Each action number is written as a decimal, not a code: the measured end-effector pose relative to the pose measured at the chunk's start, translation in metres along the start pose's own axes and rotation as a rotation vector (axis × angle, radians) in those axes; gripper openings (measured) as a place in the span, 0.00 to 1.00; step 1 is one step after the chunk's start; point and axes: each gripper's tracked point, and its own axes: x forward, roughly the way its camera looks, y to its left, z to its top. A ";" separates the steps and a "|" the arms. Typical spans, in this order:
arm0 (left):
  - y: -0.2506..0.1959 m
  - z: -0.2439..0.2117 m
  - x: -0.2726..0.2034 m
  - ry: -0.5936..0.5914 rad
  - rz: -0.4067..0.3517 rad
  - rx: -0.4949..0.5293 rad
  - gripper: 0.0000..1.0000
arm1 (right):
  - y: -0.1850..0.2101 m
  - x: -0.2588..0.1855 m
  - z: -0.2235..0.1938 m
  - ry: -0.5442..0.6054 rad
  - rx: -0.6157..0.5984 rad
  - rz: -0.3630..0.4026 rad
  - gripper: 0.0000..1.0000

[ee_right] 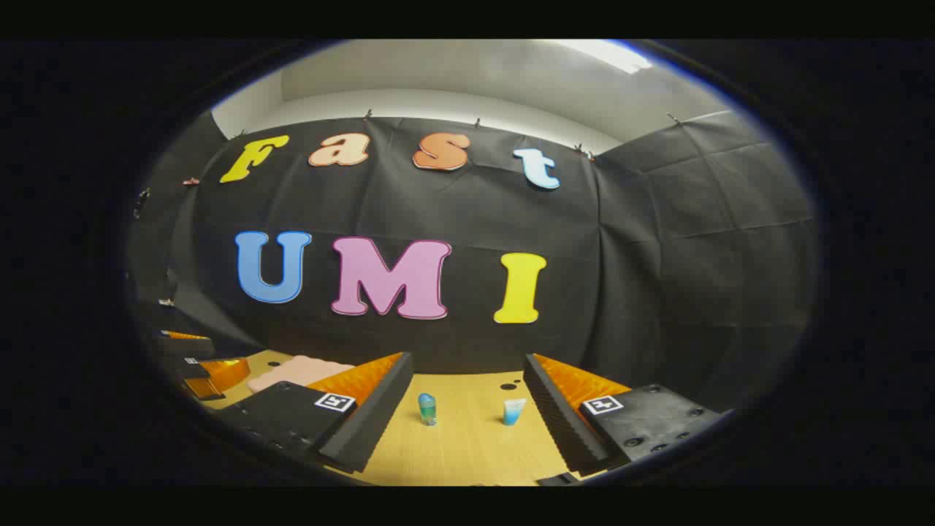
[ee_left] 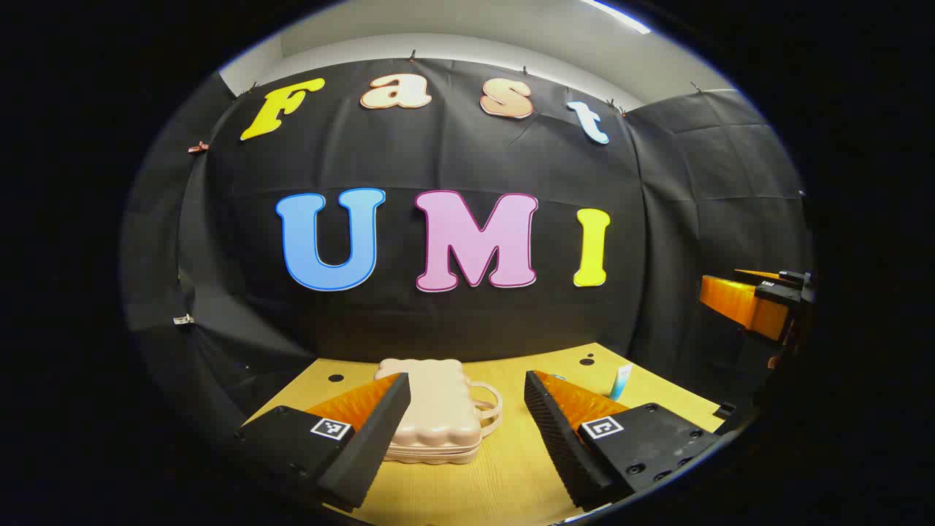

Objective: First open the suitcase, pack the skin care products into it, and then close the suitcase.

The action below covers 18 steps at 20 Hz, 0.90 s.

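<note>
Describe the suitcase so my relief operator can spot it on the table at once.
On the yellow wooden table, look just ahead of the left tongs. The suitcase lies flat and closed there, pale pink with a scalloped shell and loop handles on its side, far bigger than the two small blue skincare containers.

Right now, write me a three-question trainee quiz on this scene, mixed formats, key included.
1. True or false: the suitcase is shut.
2. How many skin care products stand ahead of the right claw: A one, B two, C four?
3. Fill in: the left claw is ____ and holds nothing.

Key: 1 true. 2 B, the small bottle and the tube. 3 open.
</note>
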 end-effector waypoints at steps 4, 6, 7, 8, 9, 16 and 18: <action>0.000 0.006 0.007 -0.012 0.009 0.008 0.98 | 0.011 0.017 -0.003 0.001 0.006 0.045 0.96; -0.002 0.010 0.012 -0.018 0.011 0.007 0.98 | 0.014 0.023 -0.003 -0.004 0.008 0.063 0.96; -0.001 0.009 0.016 -0.017 0.013 0.007 0.98 | 0.015 0.025 -0.003 -0.004 0.007 0.069 0.95; -0.002 0.010 0.017 -0.020 0.014 0.008 0.98 | 0.016 0.028 -0.006 -0.003 0.008 0.076 0.96; -0.002 0.012 0.019 -0.023 0.015 0.009 0.99 | 0.018 0.031 -0.007 -0.001 0.009 0.082 0.96; -0.003 0.013 0.040 -0.014 0.008 0.020 0.99 | 0.023 0.052 -0.009 -0.007 0.014 0.106 0.96; -0.003 0.011 0.045 -0.002 0.012 0.009 0.99 | 0.024 0.059 -0.010 -0.008 0.022 0.110 0.96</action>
